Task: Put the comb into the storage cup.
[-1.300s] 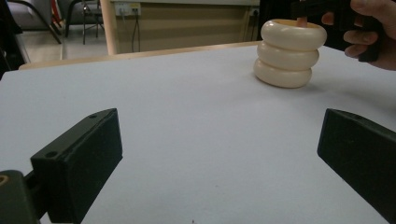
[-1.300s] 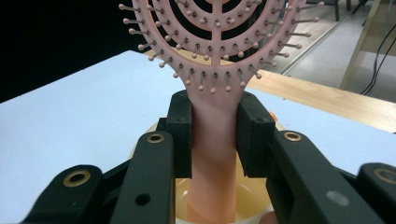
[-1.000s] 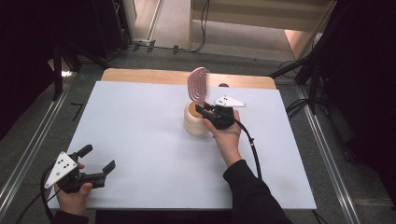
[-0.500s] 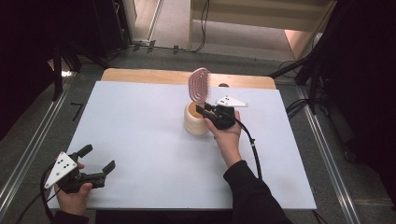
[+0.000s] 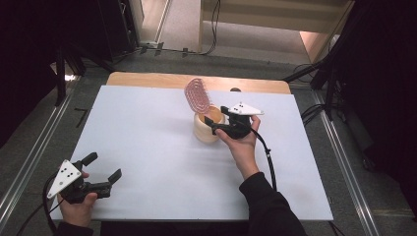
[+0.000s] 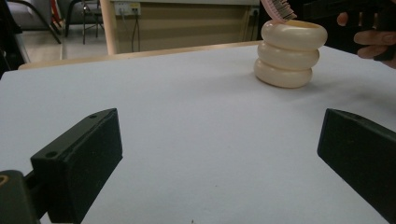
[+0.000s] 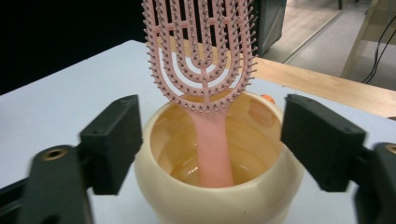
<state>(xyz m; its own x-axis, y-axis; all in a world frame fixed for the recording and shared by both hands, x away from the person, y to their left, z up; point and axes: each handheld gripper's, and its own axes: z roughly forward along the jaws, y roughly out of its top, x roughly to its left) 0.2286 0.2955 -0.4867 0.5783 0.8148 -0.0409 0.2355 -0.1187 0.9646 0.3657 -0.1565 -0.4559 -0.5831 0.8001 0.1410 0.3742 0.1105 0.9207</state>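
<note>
The right hand-held gripper (image 5: 222, 125), just right of centre in the high view, has just been opening its jaws, and they now stand wide to either side of the cream ribbed pot (image 7: 215, 186) with nothing pressed between them. In the right gripper view the two black jaws flank the pot's rim without touching the pink hairbrush (image 7: 201, 70), whose handle drops into the pot while its bristled head rises toward the top of the frame, leaning slightly left. A second ago the jaws were close together at the pot's mouth; now they are released, so the hairbrush stands on its own, propped by the pot's wall. I judge the placing step as good as done: the brush is in the pot and free, and what remains is to draw the hand back without knocking the head or tipping the pot.

Farther out, the pot sits a little above the middle of the white tabletop (image 5: 147, 147), with the brush head (image 5: 196, 96) pointing toward the wooden strip at the far edge. The left hand-held gripper (image 5: 103, 169) rests at the lower left of the high view, its jaws spread and empty, well apart from the pot; in its own view, the pot (image 6: 289, 53) shows at upper right.
</note>
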